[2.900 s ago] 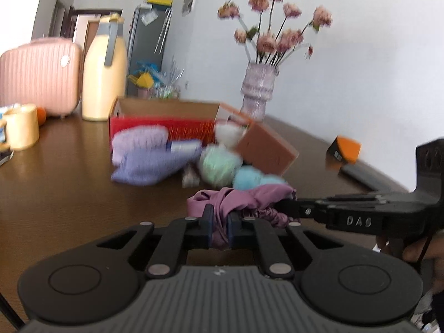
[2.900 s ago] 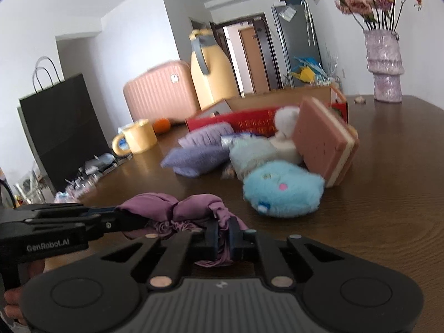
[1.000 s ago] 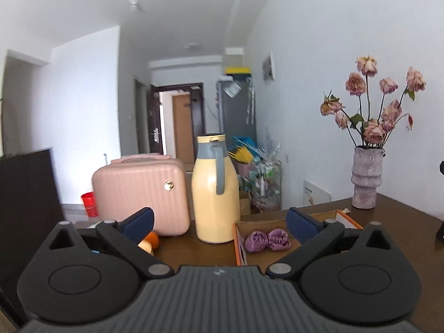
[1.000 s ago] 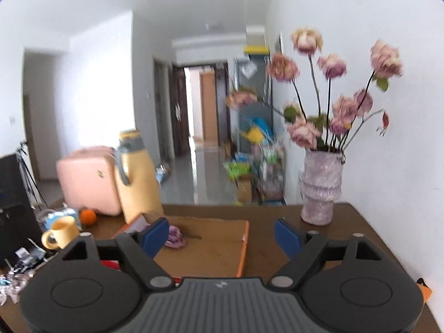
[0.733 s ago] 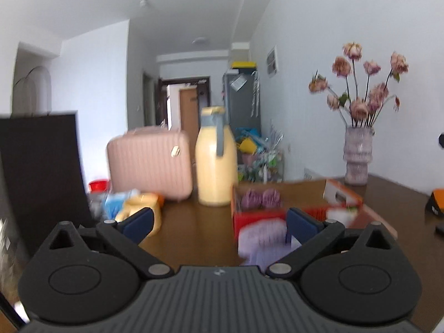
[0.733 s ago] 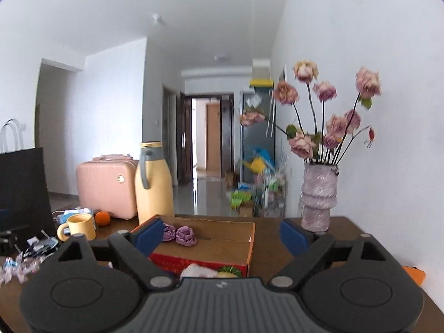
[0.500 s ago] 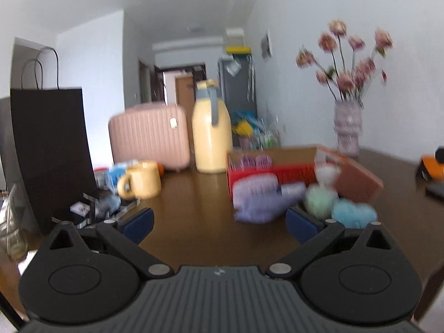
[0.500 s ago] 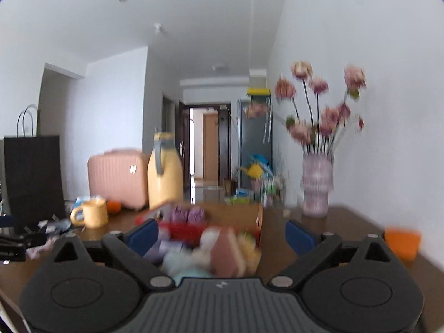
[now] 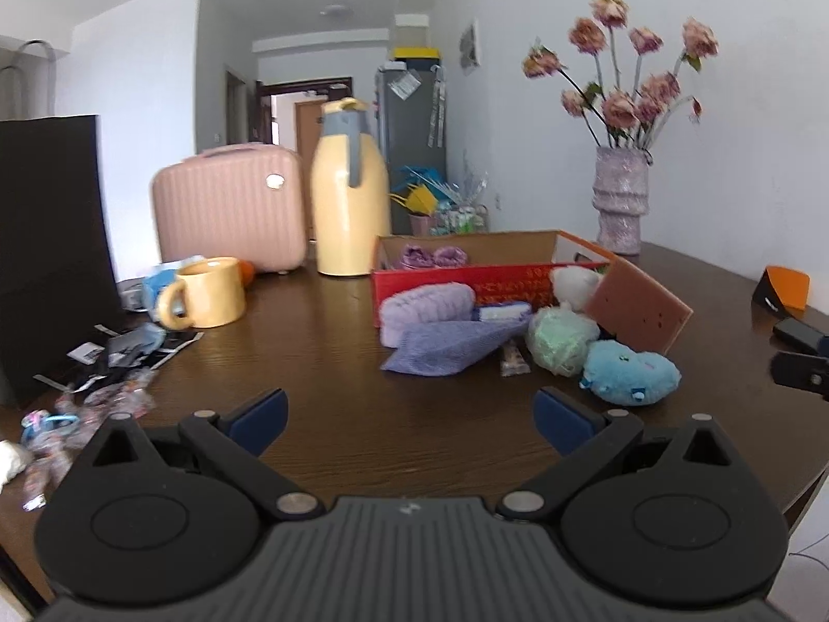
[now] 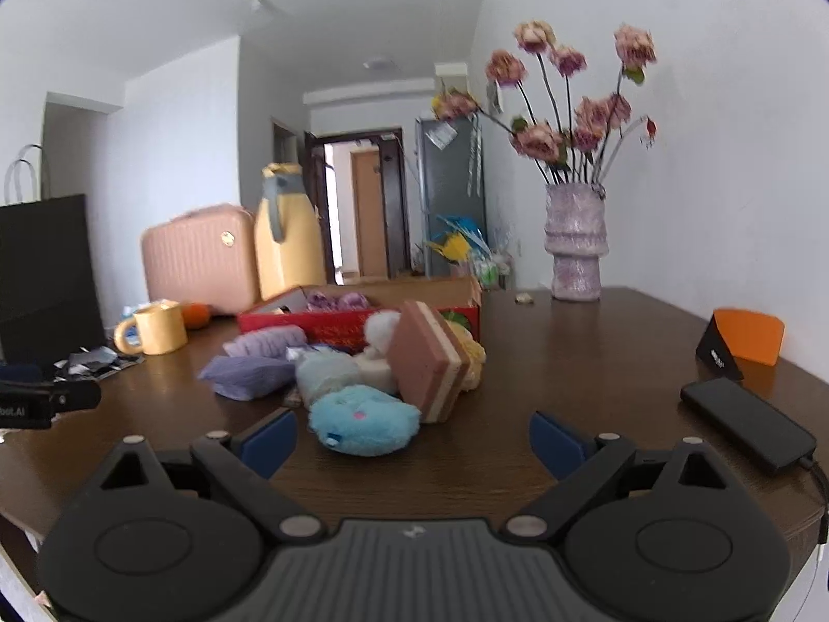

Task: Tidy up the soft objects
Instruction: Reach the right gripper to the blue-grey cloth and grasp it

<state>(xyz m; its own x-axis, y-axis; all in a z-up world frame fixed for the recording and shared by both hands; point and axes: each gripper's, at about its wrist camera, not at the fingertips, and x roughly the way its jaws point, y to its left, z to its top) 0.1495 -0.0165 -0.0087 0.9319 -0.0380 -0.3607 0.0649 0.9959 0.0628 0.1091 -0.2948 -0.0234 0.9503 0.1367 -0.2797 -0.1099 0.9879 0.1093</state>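
Note:
A red cardboard box [image 9: 466, 280] stands mid-table with the purple scrunchie [image 9: 434, 257] lying inside it. In front of the box is a pile of soft things: a lilac knitted piece [image 9: 425, 306], a purple cloth [image 9: 451, 347], a green puff [image 9: 562, 339], a pink sponge block [image 9: 640, 313] and a blue plush [image 9: 629, 378]. My left gripper [image 9: 409, 414] hovers open and empty, short of the pile. My right gripper [image 10: 412, 438] has its jaws wide and closing a little, with nothing between them. The blue plush [image 10: 362, 420] lies just ahead of it.
Behind the box stand a yellow jug [image 9: 349, 192] and a pink case [image 9: 228, 212]. A yellow mug [image 9: 207, 293], a black paper bag [image 9: 49, 254] and small clutter are on the left. On the right are a flower vase [image 10: 575, 243], a black phone [image 10: 746, 425] and an orange card [image 10: 746, 342].
Both grippers let go of the purple scrunchie, which now lies in the box. Both have dropped from above the box and pulled back to table height in front of the pile.

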